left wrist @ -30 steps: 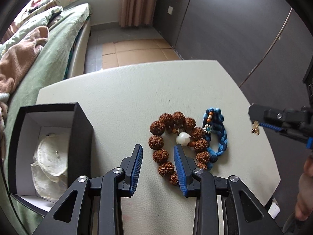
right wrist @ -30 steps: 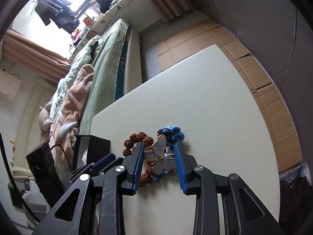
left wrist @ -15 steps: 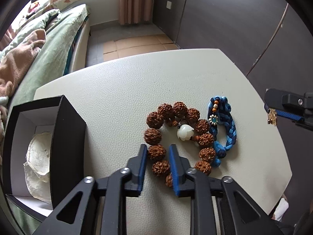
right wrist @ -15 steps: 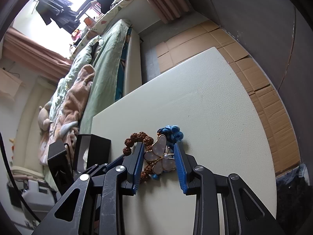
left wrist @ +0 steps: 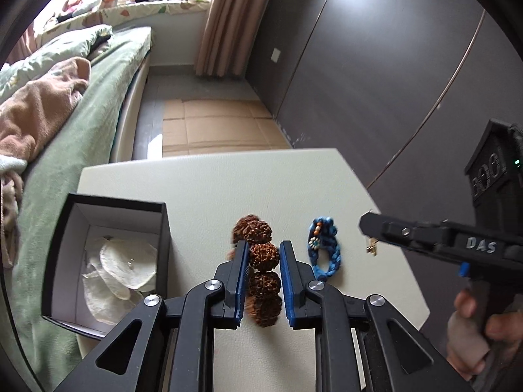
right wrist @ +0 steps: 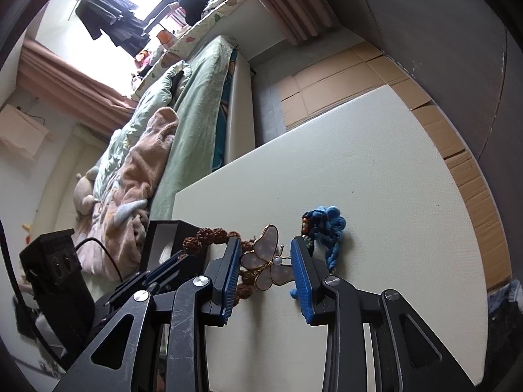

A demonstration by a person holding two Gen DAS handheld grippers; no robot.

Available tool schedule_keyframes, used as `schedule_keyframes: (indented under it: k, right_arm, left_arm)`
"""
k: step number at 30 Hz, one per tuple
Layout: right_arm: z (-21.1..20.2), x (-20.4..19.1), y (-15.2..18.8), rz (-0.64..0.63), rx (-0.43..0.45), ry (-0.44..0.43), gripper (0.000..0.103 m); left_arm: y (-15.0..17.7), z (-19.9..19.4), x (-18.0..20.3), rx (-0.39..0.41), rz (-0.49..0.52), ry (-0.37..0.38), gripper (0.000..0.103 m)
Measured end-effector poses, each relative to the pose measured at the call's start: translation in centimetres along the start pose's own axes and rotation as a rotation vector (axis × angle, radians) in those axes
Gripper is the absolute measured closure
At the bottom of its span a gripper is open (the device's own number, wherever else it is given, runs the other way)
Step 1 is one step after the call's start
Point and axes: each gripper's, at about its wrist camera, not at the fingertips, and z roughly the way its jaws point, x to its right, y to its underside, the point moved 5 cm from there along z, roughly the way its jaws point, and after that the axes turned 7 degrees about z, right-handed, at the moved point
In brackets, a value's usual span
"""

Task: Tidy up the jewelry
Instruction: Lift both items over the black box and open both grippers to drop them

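Note:
My left gripper [left wrist: 263,254] is shut on a brown seed-bead bracelet [left wrist: 260,253] and holds it lifted above the cream table [left wrist: 209,189]; its beads hang between the fingers. A blue braided bracelet [left wrist: 323,248] lies flat on the table to the right. My right gripper [right wrist: 264,258] is shut on a pearly butterfly brooch [right wrist: 266,261] above the table; it shows at the right of the left wrist view [left wrist: 369,225]. An open black box [left wrist: 104,261] with white lining stands at the left.
A bed with green bedding [left wrist: 65,137] runs along the table's left side. Dark wardrobe doors [left wrist: 392,65] stand to the right. Cardboard [left wrist: 215,124] covers the floor beyond the table's far edge.
My left gripper closed on the brown bracelet and lifted it off the table. The blue bracelet stayed put. My right gripper kept the brooch and moved little.

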Motion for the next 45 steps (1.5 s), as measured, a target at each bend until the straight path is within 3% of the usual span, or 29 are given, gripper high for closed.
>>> schedule_keyframes:
  k: [9,21,33,34,36,41,45]
  right_arm:
    - [0.0,-3.0,0.5,-0.007,0.042,-0.087,0.071]
    - [2.8,-9.3,2.6,-0.07,0.009,-0.26,0.071]
    - [8.6,-13.4,4.7,-0.099,-0.078,-0.287,0.069]
    - [9.1,-13.5,4.8,-0.102,-0.091,-0.278,0.066]
    - [10.2,-13.3,5.0,-0.091,-0.133,-0.244,0.036]
    - [9.9,-12.3,4.9,-0.066,-0.144,-0.209,0.028]
    - [8.3,-11.6,4.1,-0.069,-0.093,-0.198,0.011]
  left_arm:
    - [-1.1,-4.7,-2.0,0.107,-0.061,0.044,0.084]
    - [-2.1,-10.4,-8.7,0.227,-0.193,0.011,0.084]
    - [-1.6,-11.7,-12.7,0.252,-0.262,-0.02,0.084]
    - [-1.6,-11.7,-12.8,0.251,-0.258,-0.028,0.084]
    - [-1.6,-11.5,-13.0,0.243,-0.255,-0.026,0.084]
    - [-1.4,-10.7,-12.9,0.216,-0.247,-0.012,0.084]
    - [-1.3,-10.2,-12.2,0.199,-0.233,0.005,0.084]
